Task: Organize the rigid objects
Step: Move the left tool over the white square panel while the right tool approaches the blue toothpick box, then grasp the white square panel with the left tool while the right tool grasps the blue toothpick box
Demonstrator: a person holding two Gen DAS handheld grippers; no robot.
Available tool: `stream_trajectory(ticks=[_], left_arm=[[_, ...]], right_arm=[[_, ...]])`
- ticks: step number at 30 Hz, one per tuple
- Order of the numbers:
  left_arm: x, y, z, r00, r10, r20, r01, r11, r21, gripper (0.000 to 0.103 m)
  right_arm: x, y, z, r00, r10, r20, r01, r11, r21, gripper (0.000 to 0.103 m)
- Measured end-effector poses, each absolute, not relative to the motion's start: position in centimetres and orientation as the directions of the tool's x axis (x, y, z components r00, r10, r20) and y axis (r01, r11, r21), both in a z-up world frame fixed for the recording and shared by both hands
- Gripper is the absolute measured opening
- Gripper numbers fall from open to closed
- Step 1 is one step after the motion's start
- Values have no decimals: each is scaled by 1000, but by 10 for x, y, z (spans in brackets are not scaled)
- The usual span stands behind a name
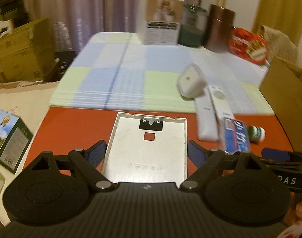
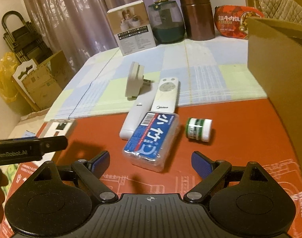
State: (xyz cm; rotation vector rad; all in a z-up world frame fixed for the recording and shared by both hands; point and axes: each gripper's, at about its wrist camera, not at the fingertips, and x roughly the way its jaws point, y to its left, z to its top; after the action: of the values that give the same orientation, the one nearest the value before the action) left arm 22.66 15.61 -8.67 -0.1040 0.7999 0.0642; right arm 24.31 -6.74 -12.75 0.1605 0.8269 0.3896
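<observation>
My grippers' pads [image 2: 202,163] are blue on black arms. The table [image 2: 240,130] is red, its cloth [image 2: 200,63] checked pale blue and green. 2 white remotes [image 2: 165,95], a blue-labelled clear case [image 2: 151,140], a green-and-white jar [image 2: 198,128].

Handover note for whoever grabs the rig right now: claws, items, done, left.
Left claw: closed on the flat grey panel, pads against its long edges.
Right claw: open and empty, pointed at the blue packet.
On the red mat: the packet and the green-and-white bottle, which lies on its side. Two white remotes and the plug adapter lie just beyond.
Done: nothing visibly sorted.
Left: place the panel, then the loose items, probably into the cardboard box.
</observation>
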Motion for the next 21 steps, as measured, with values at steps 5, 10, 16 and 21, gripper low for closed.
stream_trajectory(ticks=[5,10,16,21], left_arm=[[225,170,-91,703,25,-711,-136,986,-100,84],[224,170,-96,696,20,-717,-134,986,-102,84],[223,155,-97,694,-27,-720,-64,993,-98,84],[220,143,-99,680,-66,-731,-16,994,-104,84]], right_arm=[[258,-54,-136,612,396,-684,-280,918,281,77],[275,-46,-148,615,351,-706,-267,935,232,71],[270,-45,-148,627,319,-710,-294,942,164,60],[251,-62,-142,619,274,-736,-267,955,131,54]])
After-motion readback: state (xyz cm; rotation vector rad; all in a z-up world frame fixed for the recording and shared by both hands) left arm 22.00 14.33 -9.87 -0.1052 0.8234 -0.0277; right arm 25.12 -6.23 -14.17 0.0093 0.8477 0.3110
